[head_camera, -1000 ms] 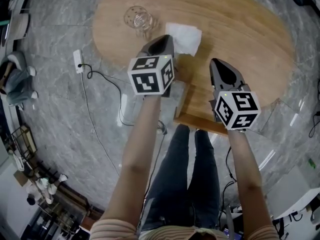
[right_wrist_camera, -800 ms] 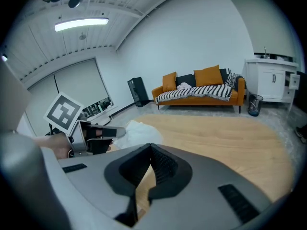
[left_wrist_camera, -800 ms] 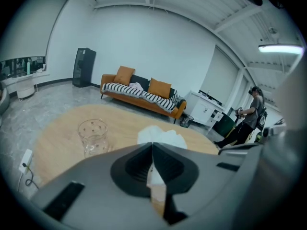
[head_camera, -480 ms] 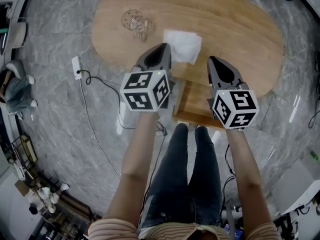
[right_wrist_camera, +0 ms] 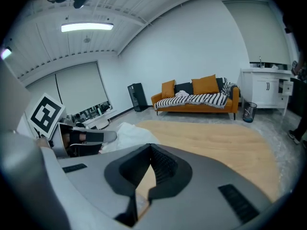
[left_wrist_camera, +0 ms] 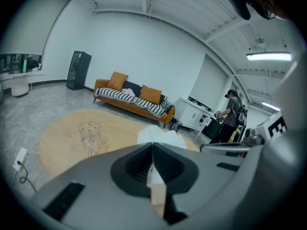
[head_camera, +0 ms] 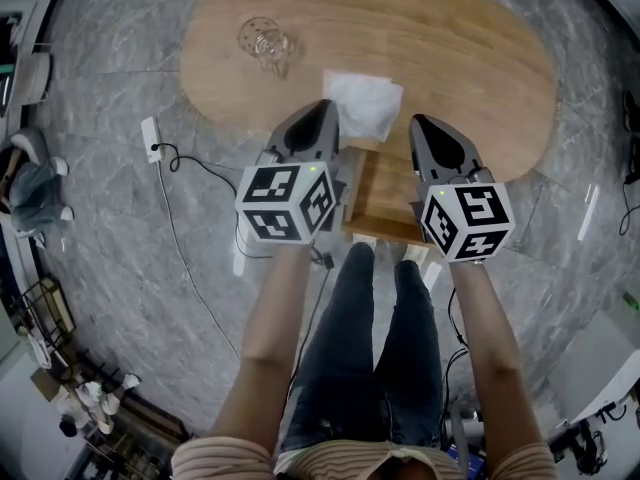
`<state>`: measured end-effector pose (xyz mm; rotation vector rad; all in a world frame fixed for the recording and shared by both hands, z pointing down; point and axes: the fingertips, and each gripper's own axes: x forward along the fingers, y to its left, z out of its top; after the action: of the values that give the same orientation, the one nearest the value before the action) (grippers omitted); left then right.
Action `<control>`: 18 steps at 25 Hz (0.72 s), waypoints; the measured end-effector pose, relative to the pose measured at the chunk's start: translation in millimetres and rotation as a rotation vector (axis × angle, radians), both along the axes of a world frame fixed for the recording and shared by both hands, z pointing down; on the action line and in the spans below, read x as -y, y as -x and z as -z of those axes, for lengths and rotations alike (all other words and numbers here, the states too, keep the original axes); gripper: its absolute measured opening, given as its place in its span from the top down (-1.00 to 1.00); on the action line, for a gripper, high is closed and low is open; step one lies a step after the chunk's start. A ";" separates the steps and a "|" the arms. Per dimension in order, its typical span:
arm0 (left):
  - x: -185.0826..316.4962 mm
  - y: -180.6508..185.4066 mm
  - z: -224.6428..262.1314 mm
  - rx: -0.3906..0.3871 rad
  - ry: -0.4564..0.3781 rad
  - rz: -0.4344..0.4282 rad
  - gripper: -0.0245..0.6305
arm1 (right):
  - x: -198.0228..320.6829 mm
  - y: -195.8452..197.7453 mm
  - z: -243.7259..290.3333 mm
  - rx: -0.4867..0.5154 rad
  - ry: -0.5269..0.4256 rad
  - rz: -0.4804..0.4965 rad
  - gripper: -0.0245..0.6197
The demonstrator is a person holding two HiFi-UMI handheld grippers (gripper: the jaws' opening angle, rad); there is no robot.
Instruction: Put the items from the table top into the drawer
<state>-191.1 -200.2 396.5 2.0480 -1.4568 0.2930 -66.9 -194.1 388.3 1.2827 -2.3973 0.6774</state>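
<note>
A clear drinking glass (head_camera: 264, 44) stands on the oval wooden table (head_camera: 470, 58) at its left; it also shows in the left gripper view (left_wrist_camera: 90, 134). A crumpled white cloth (head_camera: 366, 104) lies near the table's front edge, just beyond both grippers. Below that edge a wooden drawer (head_camera: 384, 192) stands pulled out between them. My left gripper (head_camera: 324, 107) hovers at the drawer's left side, shut and holding nothing (left_wrist_camera: 152, 144). My right gripper (head_camera: 418, 123) hovers over the drawer's right side, also shut and holding nothing (right_wrist_camera: 151, 146).
A power strip (head_camera: 152, 134) with a cable lies on the marble floor left of the table, and a white box (head_camera: 240, 240) sits near the left arm. My legs are under the drawer. An orange sofa (left_wrist_camera: 130, 99) and a standing person (left_wrist_camera: 232, 115) are far behind.
Both grippers have risen and drawn back a little from the table toward my body, the left one more. Their jaws stay shut. Glass, cloth and drawer have not moved.
</note>
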 end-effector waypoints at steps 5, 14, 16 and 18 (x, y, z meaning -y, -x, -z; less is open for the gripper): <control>-21.8 -8.7 3.6 -0.007 0.005 -0.009 0.87 | -16.8 -5.1 6.2 0.008 -0.003 0.008 0.90; -65.2 -53.8 0.4 -0.021 0.038 -0.006 0.87 | -46.1 -52.4 10.7 0.006 0.009 0.002 0.90; -73.3 -66.8 -0.1 -0.025 0.041 -0.003 0.87 | -50.0 -65.5 10.6 0.004 0.009 0.003 0.90; -81.7 -79.0 -2.3 -0.032 0.045 0.001 0.87 | -55.0 -77.2 9.3 0.003 0.009 0.004 0.90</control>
<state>-112.2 -118.5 398.9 2.0078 -1.4195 0.2889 10.4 -139.1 379.0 1.2736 -2.3964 0.6882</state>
